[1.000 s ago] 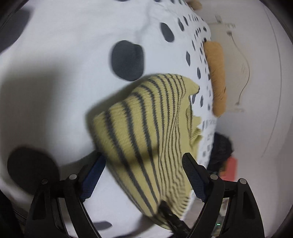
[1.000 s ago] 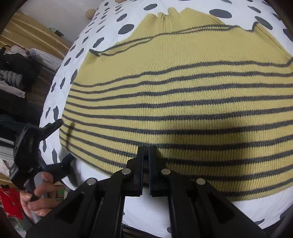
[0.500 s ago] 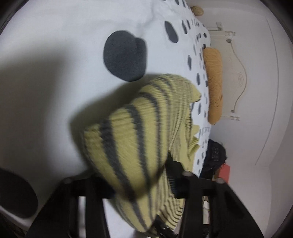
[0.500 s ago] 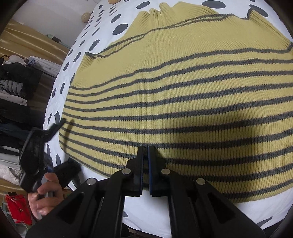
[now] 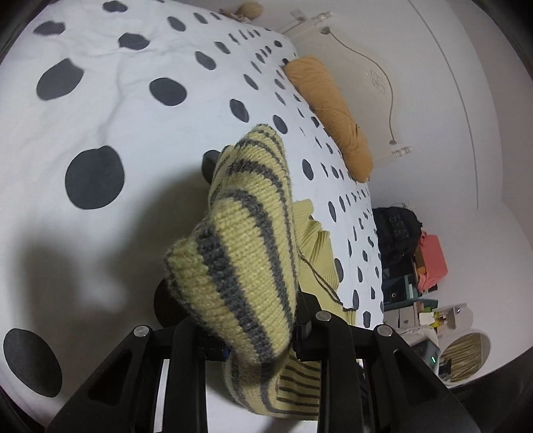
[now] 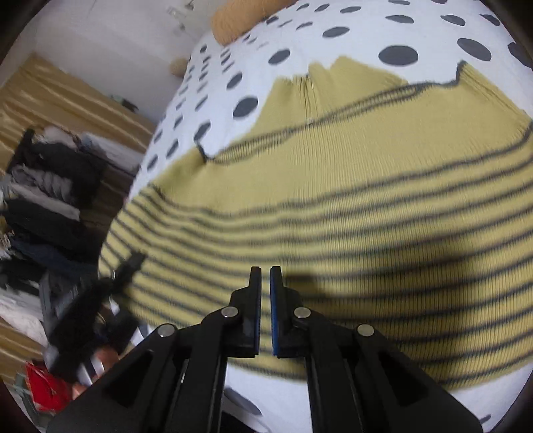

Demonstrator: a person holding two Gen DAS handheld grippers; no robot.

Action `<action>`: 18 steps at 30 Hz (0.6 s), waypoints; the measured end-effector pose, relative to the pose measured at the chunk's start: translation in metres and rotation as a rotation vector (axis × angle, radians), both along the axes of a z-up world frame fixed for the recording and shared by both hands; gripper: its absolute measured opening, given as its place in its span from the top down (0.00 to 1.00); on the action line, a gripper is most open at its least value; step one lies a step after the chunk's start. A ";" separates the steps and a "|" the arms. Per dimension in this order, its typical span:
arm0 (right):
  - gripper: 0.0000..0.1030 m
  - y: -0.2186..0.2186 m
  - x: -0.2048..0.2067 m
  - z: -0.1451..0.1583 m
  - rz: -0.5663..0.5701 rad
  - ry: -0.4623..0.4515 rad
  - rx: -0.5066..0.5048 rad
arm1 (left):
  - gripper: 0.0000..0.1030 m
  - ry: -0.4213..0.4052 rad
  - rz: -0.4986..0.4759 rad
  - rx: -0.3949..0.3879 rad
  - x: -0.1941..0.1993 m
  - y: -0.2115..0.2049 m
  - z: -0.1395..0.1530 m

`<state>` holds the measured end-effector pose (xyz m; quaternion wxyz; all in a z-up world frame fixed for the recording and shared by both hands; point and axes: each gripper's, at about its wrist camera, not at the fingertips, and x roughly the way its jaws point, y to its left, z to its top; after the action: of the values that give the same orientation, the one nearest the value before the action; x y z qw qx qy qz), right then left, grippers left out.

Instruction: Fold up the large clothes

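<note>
A yellow knit sweater with grey stripes (image 6: 349, 186) lies spread flat on a white bedspread with dark dots (image 6: 333, 20). My left gripper (image 5: 260, 336) is shut on the sweater's corner (image 5: 246, 263), which bunches up over its fingers, lifted off the bed. The left gripper also shows as a blurred black shape at the sweater's left edge in the right wrist view (image 6: 100, 293). My right gripper (image 6: 265, 309) is shut with only a thin slit between the pads, hovering over the sweater's near hem. Nothing is visibly between its pads.
An orange-brown bolster pillow (image 5: 329, 110) lies at the bed's far edge by the white headboard (image 5: 376, 83). Bags and boxes (image 5: 409, 253) stand on the floor beside the bed. Dark clothes (image 6: 50, 200) are piled left of the bed.
My left gripper closed on the sweater's corner and lifted it off the bed. My right gripper moved forward over the hem and stayed shut.
</note>
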<state>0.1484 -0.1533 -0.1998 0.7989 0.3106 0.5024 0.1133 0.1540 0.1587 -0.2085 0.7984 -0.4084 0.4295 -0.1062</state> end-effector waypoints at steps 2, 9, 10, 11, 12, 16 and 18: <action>0.96 -0.003 0.017 -0.016 -0.018 0.029 -0.003 | 0.76 -0.006 -0.015 0.023 0.003 -0.005 0.004; 1.00 -0.008 0.026 -0.068 -0.023 0.108 -0.001 | 0.76 -0.058 -0.093 -0.010 0.006 -0.024 0.012; 1.00 -0.009 0.025 -0.068 -0.026 0.103 0.010 | 0.76 -0.075 -0.114 -0.003 0.009 -0.030 0.017; 1.00 -0.013 0.023 -0.068 -0.040 0.099 0.038 | 0.76 -0.089 -0.136 0.003 0.011 -0.038 0.024; 1.00 -0.017 0.020 -0.069 -0.054 0.095 0.070 | 0.76 -0.102 -0.166 0.004 0.014 -0.048 0.030; 1.00 -0.032 0.005 -0.069 -0.108 0.084 0.144 | 0.76 -0.161 -0.310 -0.022 0.025 -0.103 0.056; 1.00 -0.043 -0.009 -0.069 -0.133 0.070 0.164 | 0.76 -0.207 -0.436 -0.011 0.027 -0.148 0.070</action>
<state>0.1395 -0.1967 -0.2687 0.7585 0.4113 0.4974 0.0901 0.1805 0.0107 -0.1383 0.7940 -0.2974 0.4229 -0.3199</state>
